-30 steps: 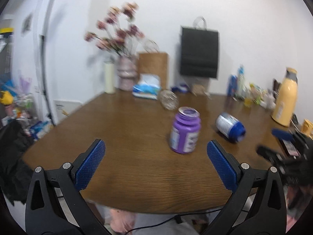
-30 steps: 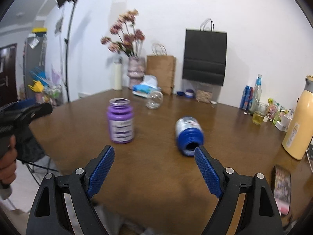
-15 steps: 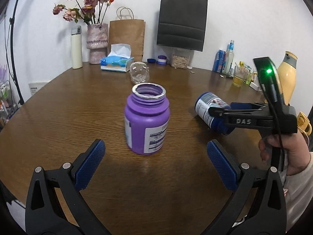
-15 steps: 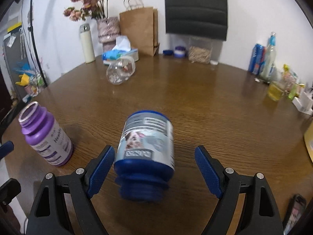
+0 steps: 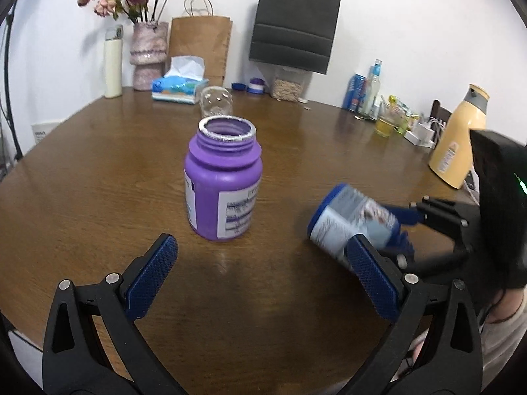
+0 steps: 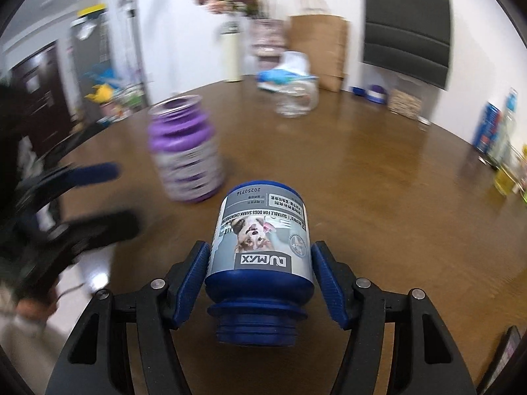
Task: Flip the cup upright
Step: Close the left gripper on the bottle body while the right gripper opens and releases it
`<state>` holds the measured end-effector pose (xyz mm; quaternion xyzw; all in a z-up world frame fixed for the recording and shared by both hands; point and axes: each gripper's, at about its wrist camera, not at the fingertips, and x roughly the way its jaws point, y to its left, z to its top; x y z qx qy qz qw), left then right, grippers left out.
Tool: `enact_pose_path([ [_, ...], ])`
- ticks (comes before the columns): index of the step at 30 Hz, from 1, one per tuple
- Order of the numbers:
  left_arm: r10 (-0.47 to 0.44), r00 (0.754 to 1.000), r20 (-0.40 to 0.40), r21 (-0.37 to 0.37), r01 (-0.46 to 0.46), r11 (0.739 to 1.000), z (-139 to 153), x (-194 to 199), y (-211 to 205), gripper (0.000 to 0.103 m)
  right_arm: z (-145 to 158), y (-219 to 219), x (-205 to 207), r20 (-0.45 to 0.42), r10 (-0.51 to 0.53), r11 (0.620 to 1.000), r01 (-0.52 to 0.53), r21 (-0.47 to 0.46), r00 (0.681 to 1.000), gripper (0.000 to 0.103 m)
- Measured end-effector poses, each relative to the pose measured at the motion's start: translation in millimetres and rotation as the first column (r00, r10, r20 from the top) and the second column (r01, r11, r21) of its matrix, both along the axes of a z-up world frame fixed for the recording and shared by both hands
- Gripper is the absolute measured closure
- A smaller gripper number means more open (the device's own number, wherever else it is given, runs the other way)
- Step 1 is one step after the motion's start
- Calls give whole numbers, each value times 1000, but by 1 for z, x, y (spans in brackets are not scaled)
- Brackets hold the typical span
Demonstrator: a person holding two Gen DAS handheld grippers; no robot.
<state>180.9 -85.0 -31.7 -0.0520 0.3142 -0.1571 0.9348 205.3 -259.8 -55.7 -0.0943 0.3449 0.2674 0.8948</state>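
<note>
Just beside the gripped blue jar (image 6: 260,256) stands a purple jar (image 6: 184,151)

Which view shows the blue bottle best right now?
Right wrist. The blue bottle fills the centre, sharp, label readable upside down, neck toward the camera, right tool pads closed on its sides. Left wrist shows it small and motion-blurred at the right, tilted, partly behind the left tool's pad.

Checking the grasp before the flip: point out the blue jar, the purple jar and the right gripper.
blue jar (image 6: 260,240): right wrist view, on its label.
purple jar (image 5: 224,194): left wrist view, on its body.
right gripper (image 6: 260,260): right wrist view, midway between its fingertips.
</note>
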Motion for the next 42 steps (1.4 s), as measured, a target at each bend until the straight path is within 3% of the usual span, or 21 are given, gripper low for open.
enact_pose_path([
  [6, -39, 999, -34, -98, 36, 995, 6, 3, 13, 18, -2, 27, -24, 10, 172, 985, -172, 16, 985, 35],
  [9, -28, 998, -61, -92, 22, 996, 0, 11, 13, 27, -4, 43, -27, 19, 259, 966, -259, 23, 966, 35],
  [13, -33, 994, -101, -132, 19, 991, -4, 19, 17, 43, -6, 54, -20, 21, 306, 951, -307, 39, 952, 35],
  [15, -20, 996, -83, -123, 9, 992, -2, 18, 18, 49, -6, 55, -19, 31, 302, 953, -303, 29, 953, 34],
  [19, 14, 1000, -17, -37, -14, 999, 3, 12, 12, 49, -6, 48, -19, 36, 273, 961, -274, 31, 961, 33],
  [25, 58, 998, 39, 13, -58, 998, 4, 11, 19, 48, -4, 33, -17, 25, 207, 976, -208, 68, 978, 32],
  [33, 29, 999, -23, 22, -28, 999, -1, 20, 27, 48, 1, 19, -3, 13, 71, 994, -72, 88, 997, 32],
  [37, -47, 998, -32, -23, 47, 999, 5, 14, 22, 44, 0, 18, -8, -14, 115, 987, -113, 118, 993, 36],
  [38, -62, 998, -29, -24, 61, 998, 7, 13, 19, 38, -1, 20, -11, -15, 131, 986, -129, 109, 991, 36],
  [42, -64, 997, -35, -4, 64, 998, 8, 19, 9, 37, -3, 34, -20, 2, 227, 968, -226, 104, 974, 36],
])
